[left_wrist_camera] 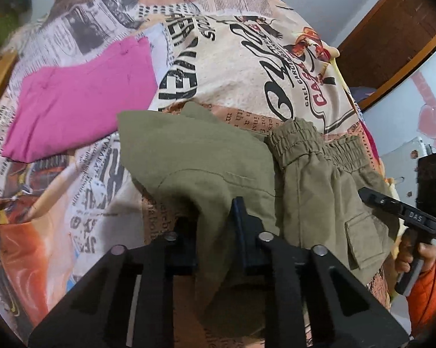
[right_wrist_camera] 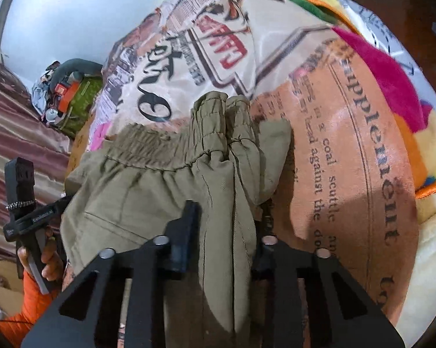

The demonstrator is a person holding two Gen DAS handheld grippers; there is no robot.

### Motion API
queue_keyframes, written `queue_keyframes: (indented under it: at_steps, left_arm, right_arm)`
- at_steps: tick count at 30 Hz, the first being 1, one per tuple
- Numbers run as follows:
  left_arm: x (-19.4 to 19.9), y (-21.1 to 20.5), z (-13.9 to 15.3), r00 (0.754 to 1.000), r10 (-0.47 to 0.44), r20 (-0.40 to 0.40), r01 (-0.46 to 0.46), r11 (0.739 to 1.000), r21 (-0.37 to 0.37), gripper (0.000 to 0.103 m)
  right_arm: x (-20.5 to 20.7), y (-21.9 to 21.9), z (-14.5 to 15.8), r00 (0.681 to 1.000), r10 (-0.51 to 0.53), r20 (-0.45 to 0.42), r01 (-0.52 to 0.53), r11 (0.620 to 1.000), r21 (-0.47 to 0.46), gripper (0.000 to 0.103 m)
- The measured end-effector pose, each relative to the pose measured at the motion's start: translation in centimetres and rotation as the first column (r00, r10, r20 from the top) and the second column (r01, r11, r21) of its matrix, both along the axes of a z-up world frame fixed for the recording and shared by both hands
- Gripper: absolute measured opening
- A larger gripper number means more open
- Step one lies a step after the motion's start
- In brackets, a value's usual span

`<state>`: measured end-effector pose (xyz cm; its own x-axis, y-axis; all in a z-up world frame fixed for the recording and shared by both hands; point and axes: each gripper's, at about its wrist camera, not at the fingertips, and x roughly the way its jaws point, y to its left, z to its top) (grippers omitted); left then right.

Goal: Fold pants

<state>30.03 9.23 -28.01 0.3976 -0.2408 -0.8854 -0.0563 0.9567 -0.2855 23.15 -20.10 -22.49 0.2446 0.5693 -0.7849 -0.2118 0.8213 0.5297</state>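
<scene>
Olive green cargo pants (left_wrist_camera: 212,159) lie partly folded on a bed with a newspaper-print cover (left_wrist_camera: 247,66). The elastic waistband and cuffs (right_wrist_camera: 218,121) are bunched at the far side. My left gripper (left_wrist_camera: 215,226) is shut on a fold of the olive fabric and holds it up off the bed. My right gripper (right_wrist_camera: 226,226) is shut on a thick bunch of the same pants (right_wrist_camera: 148,191). Each gripper shows in the other's view, at the right edge of the left wrist view (left_wrist_camera: 403,217) and the left edge of the right wrist view (right_wrist_camera: 29,220).
A folded pink garment (left_wrist_camera: 78,98) lies on the bed to the left. A multicoloured plush blanket (right_wrist_camera: 392,66) lies at the right. A wooden headboard (left_wrist_camera: 392,34) and a wall are behind. A striped curtain (right_wrist_camera: 12,133) hangs on the left.
</scene>
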Motion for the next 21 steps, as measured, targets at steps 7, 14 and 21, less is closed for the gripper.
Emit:
queue_keyframes:
  at_steps: [7,14,21]
  left_arm:
    - [-1.4,-0.2,2.9,0.997,0.005,0.077,-0.009,0.999,0.047,0.009]
    - [-4.0,0.1,6.9,0.985,0.009,0.172,-0.028,0.994,0.108,0.008]
    - [-5.9,3.1,11.4,0.963,0.050,0.264,-0.084,0.989,0.121,0.008]
  right_arm:
    - [-1.7,1.6,3.8,0.987,0.058,0.147,-0.048,0.997,-0.068,0.012]
    - [-2.6,3.9,7.6,0.961,0.095,0.260,-0.076,0.994,-0.084,0.012]
    - [-2.5,6.9,11.2,0.929,0.125,0.347,-0.106,0.992,-0.072,0.012]
